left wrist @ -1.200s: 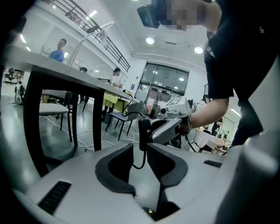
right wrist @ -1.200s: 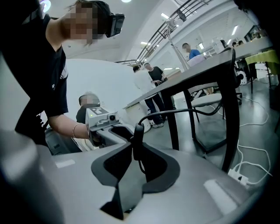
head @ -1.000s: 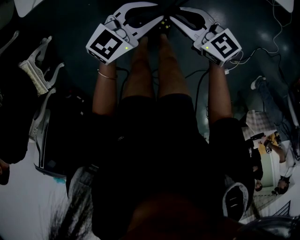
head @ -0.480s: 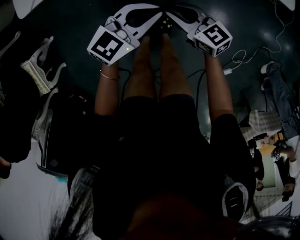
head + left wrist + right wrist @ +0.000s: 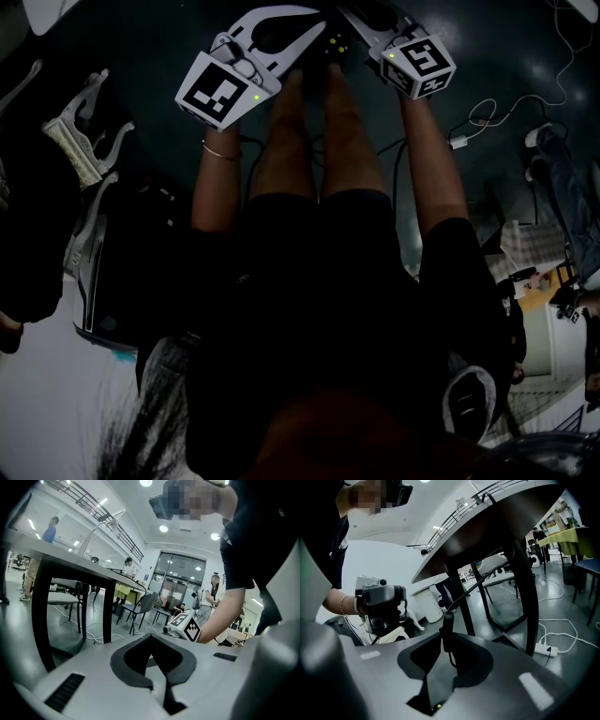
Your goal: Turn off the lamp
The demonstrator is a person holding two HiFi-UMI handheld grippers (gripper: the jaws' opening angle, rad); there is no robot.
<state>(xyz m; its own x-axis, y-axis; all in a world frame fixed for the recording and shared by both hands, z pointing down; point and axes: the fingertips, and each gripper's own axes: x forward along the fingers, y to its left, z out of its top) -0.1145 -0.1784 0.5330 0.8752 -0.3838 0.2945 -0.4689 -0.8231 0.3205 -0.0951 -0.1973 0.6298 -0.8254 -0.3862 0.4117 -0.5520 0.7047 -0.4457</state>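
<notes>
A black inline switch (image 5: 446,629) hangs on a dark cord (image 5: 487,584) that runs up to the right under the table. In the right gripper view, my right gripper (image 5: 446,620) has its tips close against both sides of the switch. Its jaws have just been opening a little, with the switch still between them. A thin arm with a small head (image 5: 461,502) stands on the table top, perhaps the lamp. In the head view, my right gripper (image 5: 349,11) sits at the top, beside my left gripper (image 5: 322,17). My left gripper (image 5: 151,639) looks shut, with nothing in it.
The dark table's legs (image 5: 527,606) stand just right of the switch. A white power strip (image 5: 547,651) and loose cable lie on the floor. Chairs (image 5: 140,609) and people stand further off. The person's legs (image 5: 309,141) are below both grippers. White tools (image 5: 80,141) lie at the left.
In the head view my right gripper has moved up the frame and inward towards the left gripper's tips, and its marker cube has turned. The left gripper has stayed put.
</notes>
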